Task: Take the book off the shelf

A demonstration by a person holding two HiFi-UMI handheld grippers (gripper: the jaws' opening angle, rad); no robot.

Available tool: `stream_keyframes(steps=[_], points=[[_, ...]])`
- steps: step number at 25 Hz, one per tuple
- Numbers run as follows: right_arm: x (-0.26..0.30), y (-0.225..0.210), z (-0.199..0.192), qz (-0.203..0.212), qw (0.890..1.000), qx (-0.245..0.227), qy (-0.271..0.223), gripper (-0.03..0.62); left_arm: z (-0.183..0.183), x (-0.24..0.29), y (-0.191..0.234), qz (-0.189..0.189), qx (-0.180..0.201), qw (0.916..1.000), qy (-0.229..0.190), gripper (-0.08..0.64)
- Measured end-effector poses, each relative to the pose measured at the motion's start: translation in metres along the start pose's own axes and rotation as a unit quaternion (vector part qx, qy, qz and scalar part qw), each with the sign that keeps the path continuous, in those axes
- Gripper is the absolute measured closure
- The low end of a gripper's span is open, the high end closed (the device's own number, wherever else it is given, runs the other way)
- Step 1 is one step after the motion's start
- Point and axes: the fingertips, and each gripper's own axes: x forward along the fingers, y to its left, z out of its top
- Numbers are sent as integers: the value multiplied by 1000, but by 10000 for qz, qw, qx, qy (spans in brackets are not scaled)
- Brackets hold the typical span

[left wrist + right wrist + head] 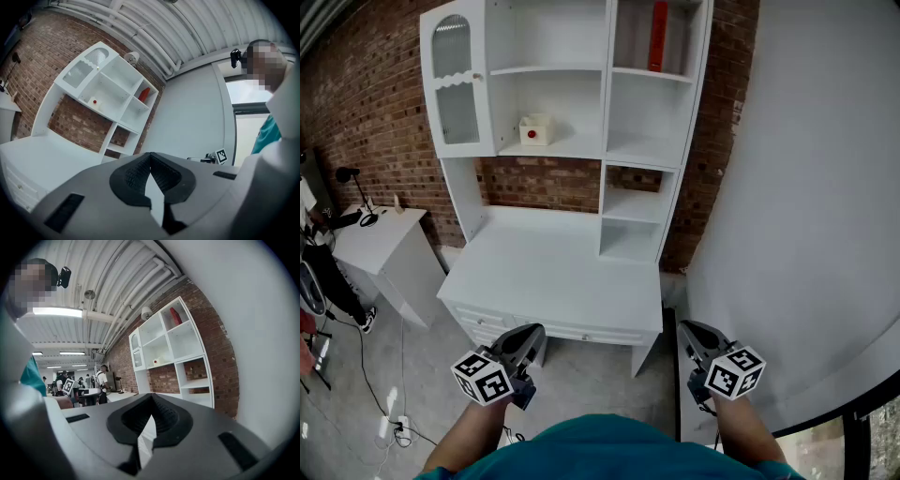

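A red book (658, 36) stands upright in the top right compartment of the white shelf unit (607, 112) against the brick wall. It is small in the left gripper view (144, 94) and in the right gripper view (175, 315). My left gripper (533, 332) is low in front of the desk, far below the book, shut and empty; its tips meet (150, 154). My right gripper (685, 327) hangs off the desk's right front corner, equally far from the book, shut with nothing in it (151, 395).
A white box with a red dot (535, 128) sits on a middle shelf beside a glass cabinet door (457, 80). The white desk top (553, 272) lies under the shelves. A side table with a lamp (380, 242) stands left; a white wall (806, 187) rises right.
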Motion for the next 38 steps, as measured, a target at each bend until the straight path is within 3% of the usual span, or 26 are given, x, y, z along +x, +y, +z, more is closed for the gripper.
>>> stream_keyframes(steps=[19, 38], points=[[-10, -32, 11, 22, 9999, -139, 31, 572, -4, 36, -19, -126, 49, 9999, -26, 545], [-51, -79, 35, 245, 9991, -315, -145, 569, -21, 88, -80, -70, 96, 9995, -286, 545]])
